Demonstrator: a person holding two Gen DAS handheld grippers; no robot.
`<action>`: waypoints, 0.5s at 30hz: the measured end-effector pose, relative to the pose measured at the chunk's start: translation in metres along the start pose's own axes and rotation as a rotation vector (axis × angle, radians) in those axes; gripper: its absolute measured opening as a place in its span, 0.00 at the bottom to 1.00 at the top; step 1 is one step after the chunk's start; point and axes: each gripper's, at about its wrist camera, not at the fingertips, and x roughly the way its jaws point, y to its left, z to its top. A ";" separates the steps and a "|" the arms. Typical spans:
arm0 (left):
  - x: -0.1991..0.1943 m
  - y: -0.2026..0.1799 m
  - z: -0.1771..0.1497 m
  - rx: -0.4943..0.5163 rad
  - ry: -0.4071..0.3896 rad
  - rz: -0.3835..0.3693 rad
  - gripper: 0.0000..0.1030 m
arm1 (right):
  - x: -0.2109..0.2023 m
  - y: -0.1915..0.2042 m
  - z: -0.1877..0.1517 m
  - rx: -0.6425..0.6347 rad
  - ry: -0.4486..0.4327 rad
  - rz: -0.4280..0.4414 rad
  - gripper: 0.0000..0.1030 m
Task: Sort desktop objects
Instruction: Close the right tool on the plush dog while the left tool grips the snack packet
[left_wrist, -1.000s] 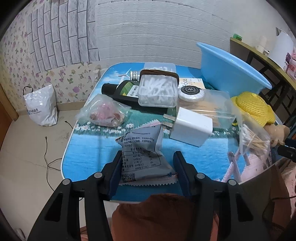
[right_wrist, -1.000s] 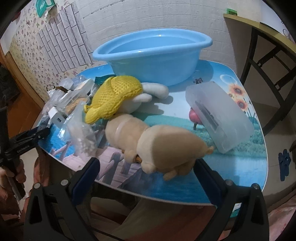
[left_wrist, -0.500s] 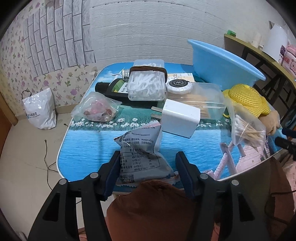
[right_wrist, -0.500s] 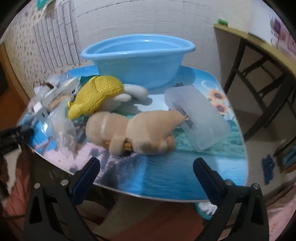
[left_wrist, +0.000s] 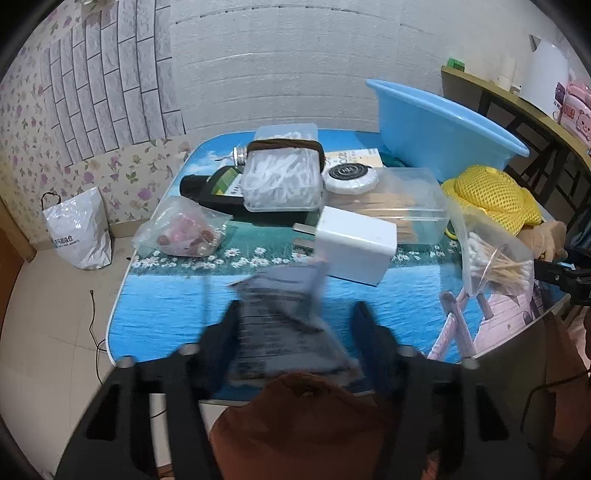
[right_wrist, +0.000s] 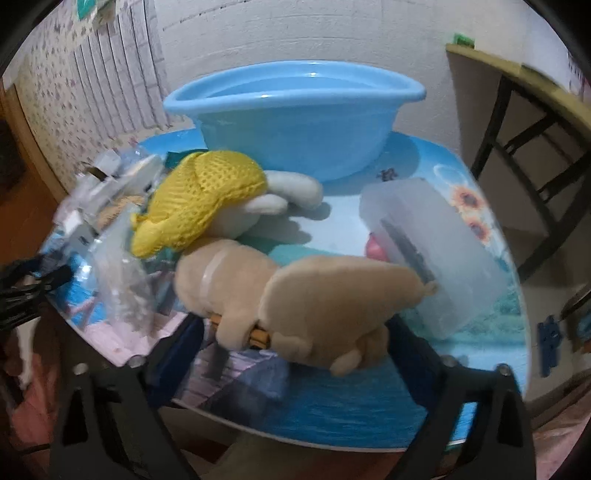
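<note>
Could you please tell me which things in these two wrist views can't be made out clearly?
- Left wrist view: the print on the snack packet between the left gripper fingers is lost to motion blur.
- Right wrist view: the item inside the frosted plastic box is only a dark shape behind its cloudy wall.
- Right wrist view: the small orange part under the tan plush toy is mostly covered by the plush.

Behind your table (left_wrist: 177, 295), at twelve o'clock, stood a white-painted brick wall (left_wrist: 280, 62). At ten o'clock it met floral wallpaper (left_wrist: 22, 122) with grey brick-pattern panels (left_wrist: 110, 88). Pale floor tiles (left_wrist: 48, 321) lay at nine o'clock, a white plastic bag (left_wrist: 77, 232) resting against the skirting. At two o'clock you had a dark-legged wooden desk (left_wrist: 517, 107).
</note>
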 end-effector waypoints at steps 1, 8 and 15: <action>0.000 0.000 0.000 0.001 -0.001 -0.005 0.45 | -0.001 0.000 -0.001 -0.006 -0.002 0.001 0.79; -0.007 -0.002 -0.003 0.005 -0.010 -0.015 0.41 | -0.013 -0.002 -0.004 0.009 -0.030 0.013 0.75; -0.023 -0.003 0.005 0.001 -0.051 -0.019 0.32 | -0.046 -0.011 0.007 0.044 -0.112 0.033 0.75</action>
